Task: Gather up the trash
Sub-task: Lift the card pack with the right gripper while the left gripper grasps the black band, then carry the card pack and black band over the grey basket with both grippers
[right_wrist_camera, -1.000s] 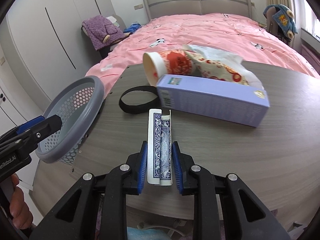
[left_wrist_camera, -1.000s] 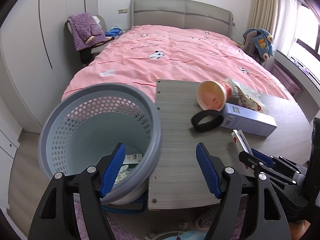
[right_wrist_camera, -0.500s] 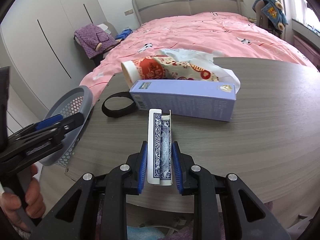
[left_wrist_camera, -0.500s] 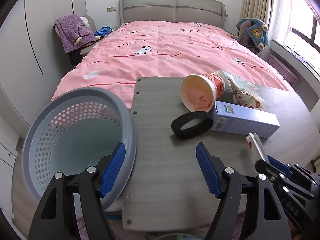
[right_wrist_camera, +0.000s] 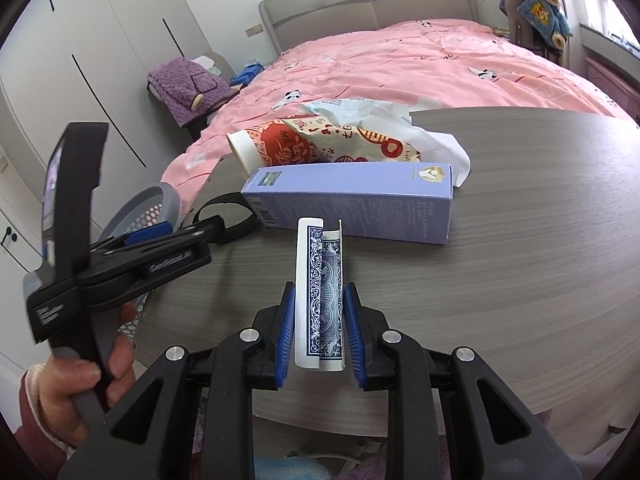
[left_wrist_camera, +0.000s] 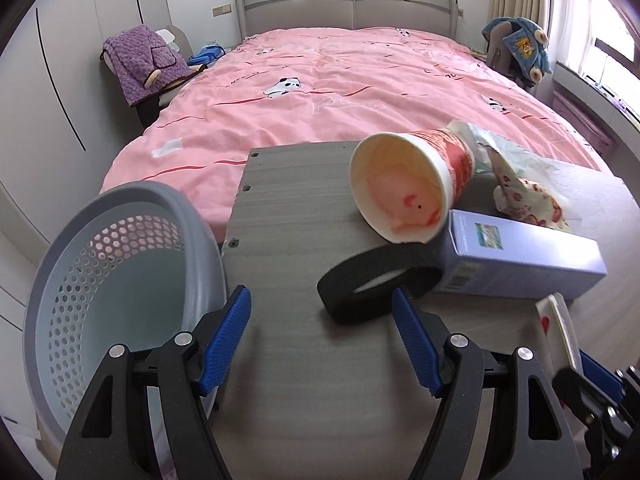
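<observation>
A: Right gripper is clamped on a card box, blue patterned, standing on its edge between my blue pads, above the grey table.

B: And your other hand?

A: My left gripper is spread wide and holds nothing. It hovers over the table's near left corner, and the black band lies just ahead of its right finger.

B: Where is the bin?

A: A grey perforated basket sits off the table's left edge, lower than the tabletop. On the table, well ahead, lie a tipped paper cup, a crumpled wrapper behind it, and a long lilac box touching the band.

B: What could go wrong?

A: I judge three risks. The card box's flap looks open, so tilting it could spill whatever is inside. My two grippers are near each other, so carrying the card box left to the basket could knock them together. The band is flat and floppy, so my pads may slide over it and nudge the cup off.
</observation>
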Action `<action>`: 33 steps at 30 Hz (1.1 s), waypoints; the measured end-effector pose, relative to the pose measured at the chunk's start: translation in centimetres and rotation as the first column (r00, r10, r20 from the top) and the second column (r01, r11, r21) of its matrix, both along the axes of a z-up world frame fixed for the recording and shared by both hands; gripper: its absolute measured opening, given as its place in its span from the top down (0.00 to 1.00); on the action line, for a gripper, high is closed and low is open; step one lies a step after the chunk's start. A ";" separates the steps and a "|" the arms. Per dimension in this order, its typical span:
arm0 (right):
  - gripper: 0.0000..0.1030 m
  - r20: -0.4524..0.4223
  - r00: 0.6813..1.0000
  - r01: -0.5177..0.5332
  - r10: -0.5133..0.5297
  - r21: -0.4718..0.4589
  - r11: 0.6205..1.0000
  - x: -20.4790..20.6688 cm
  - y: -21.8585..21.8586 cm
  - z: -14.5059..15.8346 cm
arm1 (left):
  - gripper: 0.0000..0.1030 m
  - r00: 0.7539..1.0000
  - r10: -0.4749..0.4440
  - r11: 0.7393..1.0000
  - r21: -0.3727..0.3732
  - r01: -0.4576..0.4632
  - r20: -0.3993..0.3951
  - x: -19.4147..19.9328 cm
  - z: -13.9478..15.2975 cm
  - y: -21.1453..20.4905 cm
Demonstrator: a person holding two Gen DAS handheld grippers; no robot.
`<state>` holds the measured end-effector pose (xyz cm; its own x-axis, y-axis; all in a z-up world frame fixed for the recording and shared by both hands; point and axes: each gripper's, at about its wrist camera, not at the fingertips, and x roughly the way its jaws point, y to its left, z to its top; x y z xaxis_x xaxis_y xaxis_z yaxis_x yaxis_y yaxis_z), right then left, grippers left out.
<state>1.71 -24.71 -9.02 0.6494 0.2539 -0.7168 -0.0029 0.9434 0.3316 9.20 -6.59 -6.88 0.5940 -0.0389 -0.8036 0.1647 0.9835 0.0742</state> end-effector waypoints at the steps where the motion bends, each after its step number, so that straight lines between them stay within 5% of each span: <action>1: 0.77 0.000 1.000 0.004 -0.004 0.003 1.000 -0.1 -0.2 0.0 | 0.32 1.000 0.004 1.000 0.004 -0.004 0.002 0.2 -0.1 -0.1; 6: 0.77 -0.004 1.000 0.016 -0.016 0.020 1.000 0.0 -1.1 -0.2 | 0.38 1.000 0.015 1.000 0.015 -0.015 -0.006 1.3 -1.0 -0.4; 12: 0.77 -0.002 1.000 0.015 -0.015 0.029 0.999 -0.1 -1.2 -0.3 | 0.94 0.999 0.006 1.000 -0.023 -0.007 -0.036 1.8 -1.1 -0.3; 33: 0.77 0.036 0.997 -0.073 0.073 0.001 0.997 -0.2 2.9 1.7 | 0.95 0.999 0.015 0.997 -0.072 -0.012 0.050 -3.6 4.1 4.2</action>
